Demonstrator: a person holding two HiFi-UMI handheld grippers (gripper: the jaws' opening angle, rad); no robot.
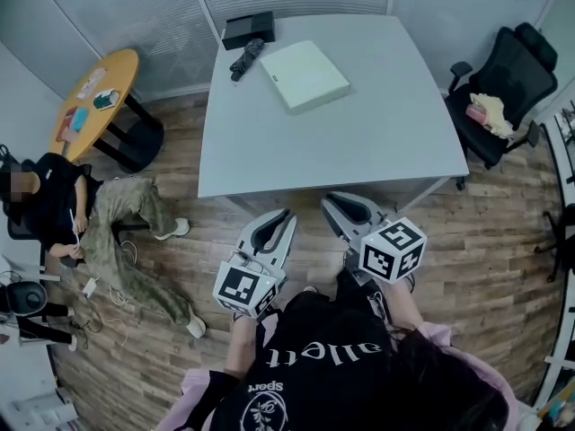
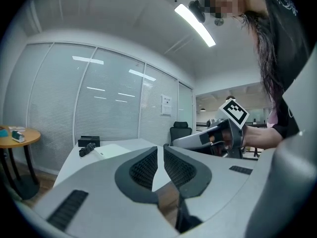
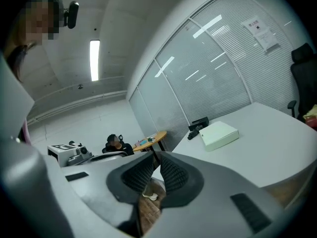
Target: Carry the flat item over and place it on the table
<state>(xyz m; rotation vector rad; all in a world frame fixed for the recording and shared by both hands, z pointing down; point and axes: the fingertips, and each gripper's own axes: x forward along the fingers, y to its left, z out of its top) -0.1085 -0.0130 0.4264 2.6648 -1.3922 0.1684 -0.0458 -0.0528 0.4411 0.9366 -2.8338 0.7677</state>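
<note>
Item: flat box (image 1: 305, 75), pale, square, lid closed; the only thing here that fits the task's flat item.
Location: it lies flat on the far half of the grey bench (image 1: 359, 142), towards the far-left corner, well apart from both your tools.
Neighbours: a black box (image 1: 249, 29) at the far edge and a folded umbrella (image 1: 246, 57) just beside the flat box's left corner; whether the umbrella touches it cannot be told.
Left tool (image 2: 160, 150): jaws closed together, only a sliver between the pads, nothing in them. You hold it low in front of you, short of the bench's near edge.
Right tool (image 3: 154, 156): jaws closed together, nothing gripped; wooden floor shows beyond the pads. It is level with your left one, also short of the near edge.
Surroundings: round side bench (image 1: 121, 70) with small things at your left, a seated person (image 1: 54, 209) beside it, and an office chair (image 1: 512, 79) at your right.
Step in hand: none under grip. With the box already resting on the bench and both tools empty, the placing looks finished, or else no carry has begun.
Next move: if the box must be shifted, open one tool wide, reach across the bench and take it by a near edge, keeping clear of the umbrella.
</note>
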